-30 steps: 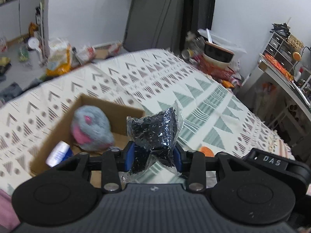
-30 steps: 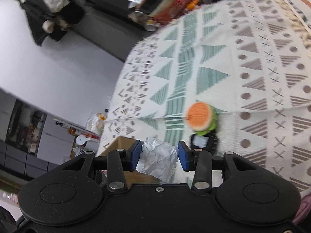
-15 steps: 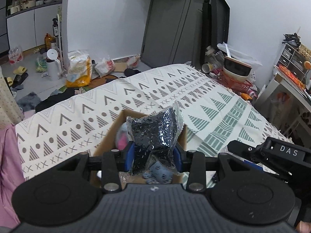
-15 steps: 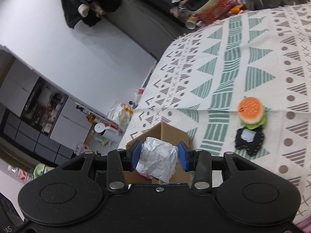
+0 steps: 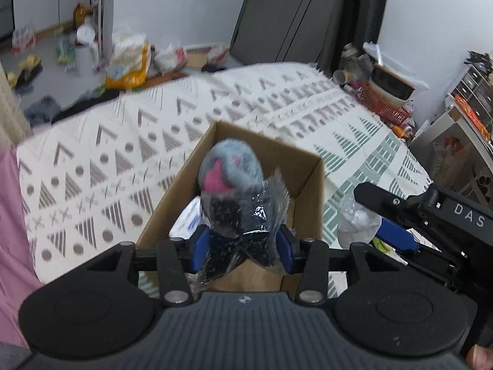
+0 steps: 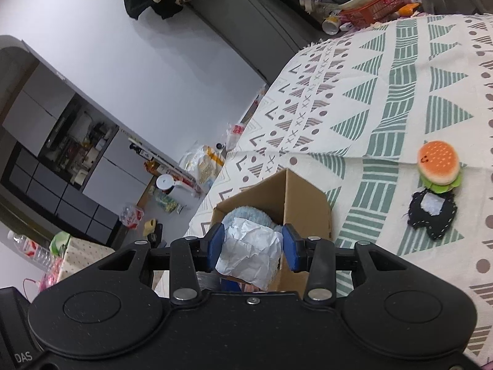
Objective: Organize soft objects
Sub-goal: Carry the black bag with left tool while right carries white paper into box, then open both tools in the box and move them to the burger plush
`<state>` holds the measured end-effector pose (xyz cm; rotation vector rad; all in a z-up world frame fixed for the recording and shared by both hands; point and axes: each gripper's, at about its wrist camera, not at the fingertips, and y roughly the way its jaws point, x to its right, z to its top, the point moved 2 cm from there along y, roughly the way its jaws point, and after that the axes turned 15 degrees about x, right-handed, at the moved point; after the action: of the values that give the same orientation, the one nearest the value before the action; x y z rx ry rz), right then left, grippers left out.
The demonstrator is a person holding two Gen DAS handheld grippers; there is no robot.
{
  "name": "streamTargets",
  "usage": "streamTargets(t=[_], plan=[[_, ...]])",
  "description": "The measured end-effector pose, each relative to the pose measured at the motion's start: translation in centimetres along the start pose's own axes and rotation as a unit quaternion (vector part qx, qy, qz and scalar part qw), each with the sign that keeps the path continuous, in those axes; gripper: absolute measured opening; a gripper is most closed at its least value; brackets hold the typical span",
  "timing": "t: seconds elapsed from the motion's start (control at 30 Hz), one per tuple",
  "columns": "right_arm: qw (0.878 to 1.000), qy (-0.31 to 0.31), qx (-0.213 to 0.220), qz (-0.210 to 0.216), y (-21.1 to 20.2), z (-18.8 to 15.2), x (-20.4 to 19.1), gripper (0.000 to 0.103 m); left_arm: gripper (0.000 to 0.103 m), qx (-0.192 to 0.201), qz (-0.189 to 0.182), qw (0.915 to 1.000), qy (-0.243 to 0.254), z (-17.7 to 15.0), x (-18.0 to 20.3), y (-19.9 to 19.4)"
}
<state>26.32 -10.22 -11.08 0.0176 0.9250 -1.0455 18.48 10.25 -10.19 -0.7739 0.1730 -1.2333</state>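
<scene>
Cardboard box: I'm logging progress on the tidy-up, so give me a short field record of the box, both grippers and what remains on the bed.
box: open cardboard box on the patterned bedspread
box contents: grey and pink plush; a white item beside it, unclear what
left gripper: jaws shut on a black item in clear wrap, held over the box
right gripper: jaws shut on a crumpled white packet, near the box
outside the box: burger plush and black stitched plush, side by side on the bedspread
</scene>
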Motion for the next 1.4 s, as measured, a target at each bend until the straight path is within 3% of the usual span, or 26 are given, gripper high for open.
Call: streamTargets(t=[0.13,0.37,0.47,0.53,0.87,1.07,1.17,1.4], plan=[[1.000,-0.009,-0.013,0.005,0.7,-0.8,-0.6,0.041,0.056,-0.003,0.000,1.0000,-0.006,0.1,-0.9,0.1],[0.999,-0.014,-0.050,0.008,1.8,-1.9,-1.4,0.043,0.057,0.001,0.011,0.9998,-0.014,1.0,-2.0,0.3],[0.997,-0.011,-0.071,0.000,1.5,-1.9,-1.5,0.065,0.057,0.003,0.015,0.9998,-0.015,1.4,-2.3,0.2],[0.998,-0.013,-0.059,0.004,0.6,-1.2,-1.7,0.079,0.057,0.005,0.020,0.9997,-0.010,1.6,-2.3,0.0],[0.999,-0.023,-0.043,-0.024,-1.6,1.0,-0.3,0.080,0.073,0.025,0.032,0.9992,0.002,2.1,-1.3,-0.9],[0.995,-0.037,-0.042,-0.084,-3.3,3.3,2.0,0.080,0.073,0.028,0.019,0.9994,-0.004,2.6,1.3,-1.3],[0.993,-0.057,-0.022,-0.098,-4.6,5.4,2.2,0.080,0.073,0.030,0.003,0.9995,-0.009,2.8,3.1,-1.4],[0.989,-0.077,-0.019,-0.127,-5.7,8.9,4.3,0.080,0.074,0.030,-0.021,0.9993,0.001,2.2,6.5,-1.6]])
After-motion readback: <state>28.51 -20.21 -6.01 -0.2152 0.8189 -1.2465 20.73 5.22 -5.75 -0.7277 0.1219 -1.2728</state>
